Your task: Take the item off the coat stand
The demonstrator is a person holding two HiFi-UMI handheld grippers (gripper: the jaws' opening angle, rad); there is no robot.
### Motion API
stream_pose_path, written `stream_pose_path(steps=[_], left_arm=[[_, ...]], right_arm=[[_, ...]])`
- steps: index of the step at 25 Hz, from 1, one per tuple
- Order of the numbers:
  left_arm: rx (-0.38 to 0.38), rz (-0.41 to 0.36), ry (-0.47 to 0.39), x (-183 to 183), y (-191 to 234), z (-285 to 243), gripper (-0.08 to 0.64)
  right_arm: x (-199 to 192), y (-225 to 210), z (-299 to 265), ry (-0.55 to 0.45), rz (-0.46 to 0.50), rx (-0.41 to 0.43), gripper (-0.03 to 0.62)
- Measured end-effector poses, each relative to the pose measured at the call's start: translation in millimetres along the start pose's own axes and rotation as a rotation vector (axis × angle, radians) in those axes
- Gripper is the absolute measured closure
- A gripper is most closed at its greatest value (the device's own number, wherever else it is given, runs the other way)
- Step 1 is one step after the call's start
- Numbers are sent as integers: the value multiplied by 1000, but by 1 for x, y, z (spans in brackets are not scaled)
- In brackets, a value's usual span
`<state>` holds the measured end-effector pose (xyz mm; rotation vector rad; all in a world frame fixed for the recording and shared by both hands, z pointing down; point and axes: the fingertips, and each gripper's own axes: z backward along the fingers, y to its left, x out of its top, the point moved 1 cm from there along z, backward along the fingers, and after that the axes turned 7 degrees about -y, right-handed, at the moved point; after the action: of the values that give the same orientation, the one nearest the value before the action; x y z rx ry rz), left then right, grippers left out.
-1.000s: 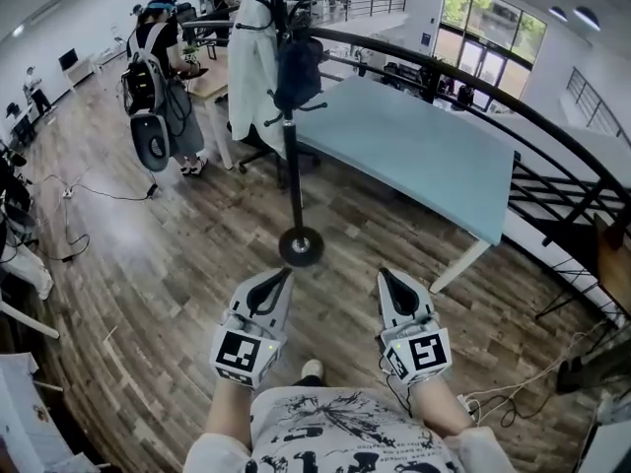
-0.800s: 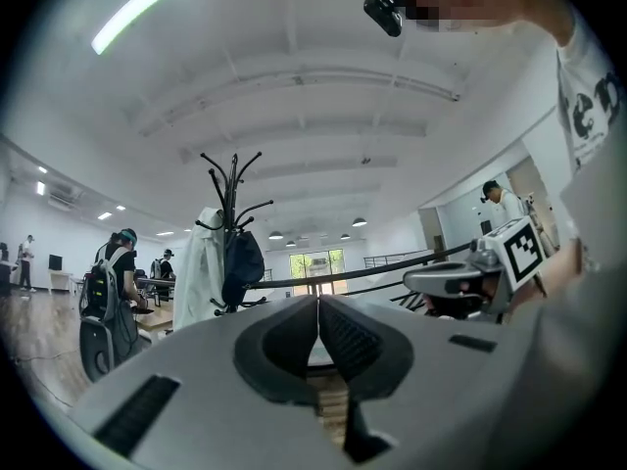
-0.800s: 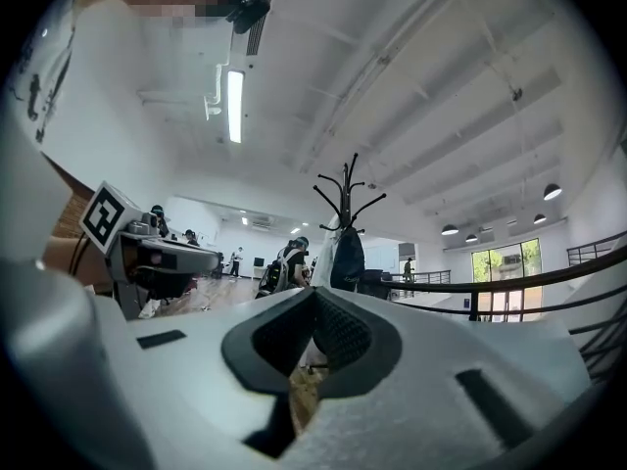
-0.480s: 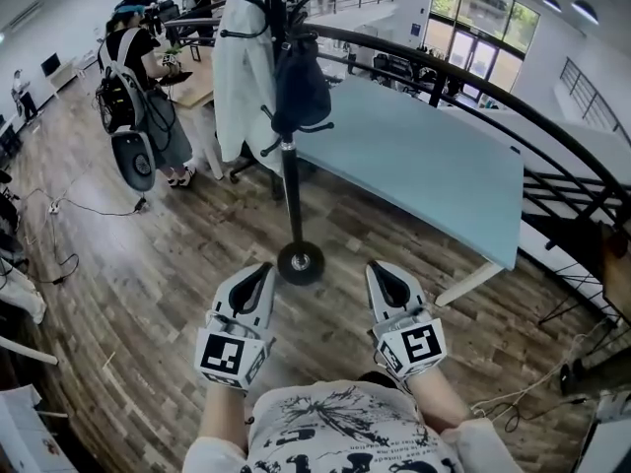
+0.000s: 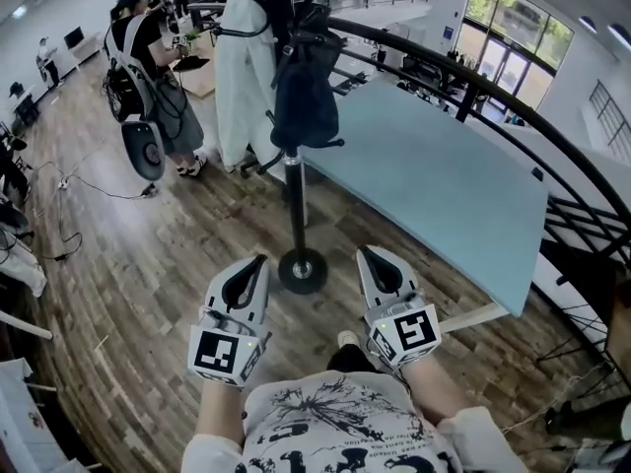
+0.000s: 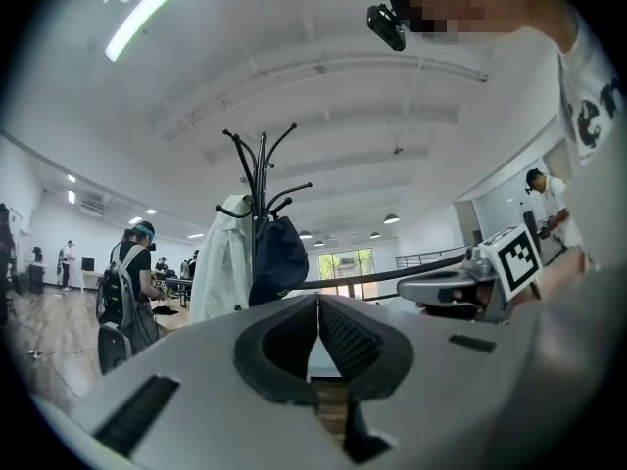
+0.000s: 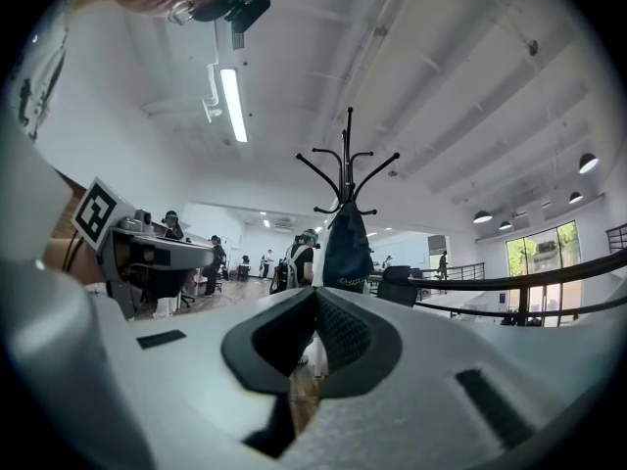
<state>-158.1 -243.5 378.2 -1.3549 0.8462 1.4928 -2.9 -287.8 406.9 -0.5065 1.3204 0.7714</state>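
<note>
A black coat stand [image 5: 294, 180] rises from a round base [image 5: 302, 270] on the wooden floor just ahead of me. On its hooks hang a dark navy bag [image 5: 303, 92] and a white garment [image 5: 245, 77]. The bag [image 6: 277, 260] and the white garment [image 6: 221, 272] also show in the left gripper view, and the bag [image 7: 347, 247] in the right gripper view. My left gripper [image 5: 258, 261] is held low to the left of the base, shut and empty. My right gripper [image 5: 364, 253] sits to the right of the base, shut with nothing in it.
A light blue table [image 5: 444, 180] stands right of the stand, with a black railing [image 5: 513, 116] behind it. A person with a backpack [image 5: 148, 77] stands at the far left. Cables [image 5: 69, 190] lie on the floor to the left.
The view has closed in on the coat stand: its base now lies between the two grippers' tips. Both grippers have stayed shut and low.
</note>
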Motion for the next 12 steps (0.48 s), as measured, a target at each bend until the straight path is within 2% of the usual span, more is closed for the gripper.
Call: stream_pose_path(steps=[7,12], left_arm=[[132,-42,-16,18,4,-83,555],[217,-66,-47,27,5,-132,555]], right_arm=[[8,-80,-73,-8,-11,121,598],[17,-122,-129,-40,-16,225,597]])
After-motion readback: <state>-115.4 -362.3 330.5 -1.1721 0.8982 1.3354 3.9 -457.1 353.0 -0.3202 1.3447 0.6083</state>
